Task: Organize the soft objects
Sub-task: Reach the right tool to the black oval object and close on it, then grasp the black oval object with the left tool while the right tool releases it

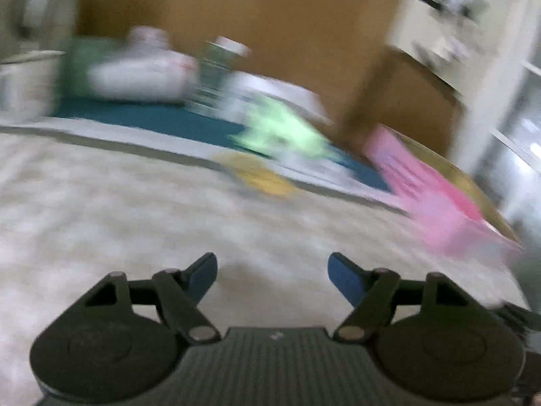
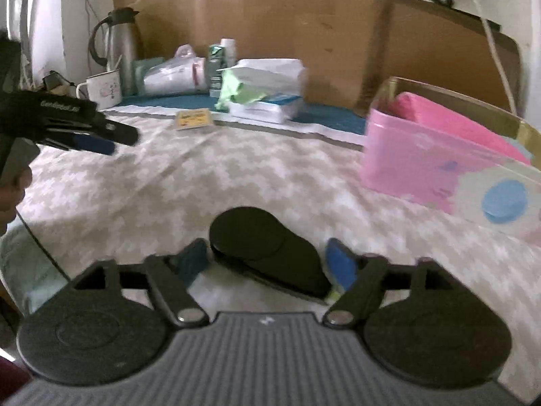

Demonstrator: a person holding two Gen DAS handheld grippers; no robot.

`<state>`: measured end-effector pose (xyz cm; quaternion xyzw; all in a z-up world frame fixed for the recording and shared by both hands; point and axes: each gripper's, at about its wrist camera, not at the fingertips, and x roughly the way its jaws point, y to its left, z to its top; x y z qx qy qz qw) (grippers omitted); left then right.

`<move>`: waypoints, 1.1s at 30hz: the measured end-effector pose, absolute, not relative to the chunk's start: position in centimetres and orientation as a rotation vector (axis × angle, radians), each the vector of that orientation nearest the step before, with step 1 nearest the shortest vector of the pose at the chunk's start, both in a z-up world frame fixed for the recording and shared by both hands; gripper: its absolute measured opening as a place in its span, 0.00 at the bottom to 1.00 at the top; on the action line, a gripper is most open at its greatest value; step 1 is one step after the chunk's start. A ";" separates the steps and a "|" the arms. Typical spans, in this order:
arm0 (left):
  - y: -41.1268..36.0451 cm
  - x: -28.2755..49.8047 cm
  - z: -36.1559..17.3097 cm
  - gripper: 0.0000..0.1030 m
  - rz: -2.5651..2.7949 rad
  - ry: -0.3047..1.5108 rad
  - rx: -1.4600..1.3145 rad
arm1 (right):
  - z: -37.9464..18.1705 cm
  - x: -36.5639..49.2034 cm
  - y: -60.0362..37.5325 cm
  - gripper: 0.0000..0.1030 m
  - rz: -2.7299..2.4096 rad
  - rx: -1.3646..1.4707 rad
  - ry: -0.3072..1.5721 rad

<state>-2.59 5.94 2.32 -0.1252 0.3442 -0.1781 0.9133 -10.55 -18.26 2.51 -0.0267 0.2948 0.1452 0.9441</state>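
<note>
Left wrist view heavily motion-blurred. Left gripper (image 1: 272,275) jaws spread apart, nothing between them, over the patterned cloth (image 1: 135,209) covering the worktop. In the right wrist view the left gripper (image 2: 111,142) sits at 9 o'clock, held by a hand (image 2: 13,189) at the frame edge.

Right gripper (image 2: 267,264) jaws wide apart; a black oval soft case (image 2: 267,250) lies on the cloth between the blue fingertips (image 2: 341,264), pads not visibly pressing on it, contact unclear from blur.

Pink box (image 2: 405,159) at 3 o'clock on the cloth, with a pink soft item (image 2: 449,118) inside. Behind it a cardboard box (image 2: 439,47). At 12 o'clock: light green cloth (image 2: 236,91) on a stack of white packets (image 2: 270,77), yellow card (image 2: 194,118) just in front. At 10 o'clock: white mug (image 2: 104,93) and steel kettle (image 2: 118,44).
</note>
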 end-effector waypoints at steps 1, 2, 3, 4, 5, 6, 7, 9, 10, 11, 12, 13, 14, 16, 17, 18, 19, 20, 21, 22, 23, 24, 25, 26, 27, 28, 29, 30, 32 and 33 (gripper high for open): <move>4.3 -2.6 2.3 0.72 -0.418 0.735 -0.253 | 2.4 -10.9 -18.4 0.84 0.295 -0.062 0.595; 2.8 -2.5 2.3 0.72 -0.467 0.760 -0.251 | 2.3 -11.2 -18.7 0.84 0.294 -0.069 0.594; 1.5 -2.5 2.3 0.72 -0.513 0.781 -0.252 | 2.2 -11.4 -18.9 0.84 0.291 -0.073 0.593; 0.3 -2.6 2.3 0.72 -0.556 0.801 -0.254 | 2.0 -11.8 -19.2 0.84 0.290 -0.074 0.594; -0.7 -2.7 2.2 0.70 -0.591 0.816 -0.254 | 1.8 -12.1 -19.4 0.84 0.290 -0.071 0.593; -1.6 -2.9 2.2 0.67 -0.626 0.835 -0.250 | 1.7 -12.3 -19.7 0.83 0.292 -0.066 0.588; -2.5 -2.9 2.1 0.66 -0.657 0.854 -0.246 | 1.6 -12.5 -19.8 0.82 0.294 -0.065 0.585; -3.7 -3.1 1.8 0.66 -0.684 0.877 -0.239 | 1.5 -12.7 -20.1 0.82 0.296 -0.063 0.574; -4.1 -3.2 1.7 0.66 -0.685 0.876 -0.229 | 1.5 -12.7 -20.3 0.80 0.296 -0.062 0.569; -4.7 -3.2 1.7 0.66 -0.687 0.874 -0.211 | 1.4 -12.5 -20.4 0.79 0.297 -0.061 0.567; -5.1 -3.3 1.7 0.66 -0.694 0.877 -0.203 | 1.5 -12.3 -20.5 0.77 0.298 -0.059 0.565; -5.4 -3.3 1.7 0.66 -0.705 0.882 -0.202 | 1.5 -12.2 -20.6 0.70 0.304 -0.052 0.566; -5.7 -3.4 1.6 0.63 -0.716 0.886 -0.202 | 1.6 -11.9 -20.7 0.60 0.317 -0.040 0.567; -6.4 -3.5 1.6 0.52 -0.733 0.883 -0.191 | 1.8 -11.5 -20.5 0.36 0.325 -0.032 0.563; -6.8 -3.5 1.5 0.41 -0.736 0.880 -0.180 | 1.9 -11.3 -20.4 0.32 0.316 -0.029 0.565; -7.1 -3.4 1.4 0.35 -0.755 0.886 -0.178 | 1.9 -11.0 -20.4 0.31 0.318 -0.026 0.566; -7.1 -3.2 1.5 0.34 -0.786 0.894 -0.214 | 1.9 -10.9 -20.2 0.29 0.322 -0.029 0.558; -7.4 -2.7 1.5 0.32 -0.820 0.929 -0.249 | 1.8 -10.9 -20.0 0.29 0.311 -0.036 0.552; -7.8 -2.5 1.7 0.32 -0.801 0.928 -0.240 | 1.9 -10.9 -19.9 0.29 0.296 -0.051 0.538; -8.3 -2.4 2.0 0.32 -0.798 0.915 -0.211 | 1.9 -10.9 -19.8 0.29 0.278 -0.063 0.519; -8.6 -2.3 2.3 0.32 -0.800 0.901 -0.194 | 2.1 -10.8 -19.9 0.29 0.266 -0.063 0.505; -8.8 -2.1 2.5 0.32 -0.805 0.891 -0.189 | 2.2 -10.7 -20.2 0.28 0.256 -0.055 0.495; -8.9 -2.0 2.8 0.32 -0.810 0.886 -0.190 | 2.3 -10.7 -20.4 0.28 0.250 -0.043 0.488; -9.0 -1.8 2.9 0.32 -0.814 0.885 -0.193 | 2.4 -10.6 -20.7 0.28 0.249 -0.033 0.483; -8.9 -1.7 3.0 0.33 -0.811 0.883 -0.195 | 2.4 -10.6 -20.9 0.28 0.249 -0.028 0.481; -8.7 -1.6 3.1 0.35 -0.794 0.877 -0.192 | 2.3 -10.7 -21.0 0.28 0.247 -0.028 0.483; -8.5 -1.6 3.2 0.39 -0.774 0.865 -0.188 | 2.2 -10.8 -21.1 0.28 0.245 -0.029 0.486; -8.0 -1.4 3.4 0.45 -0.758 0.852 -0.193 | 2.0 -10.9 -21.2 0.28 0.242 -0.028 0.491; -6.7 -0.4 3.5 0.56 -0.717 0.850 -0.239 | 1.5 -10.9 -21.7 0.28 0.244 -0.014 0.510; -6.3 0.2 3.5 0.60 -0.695 0.857 -0.261 | 1.3 -10.6 -22.0 0.28 0.252 0.009 0.521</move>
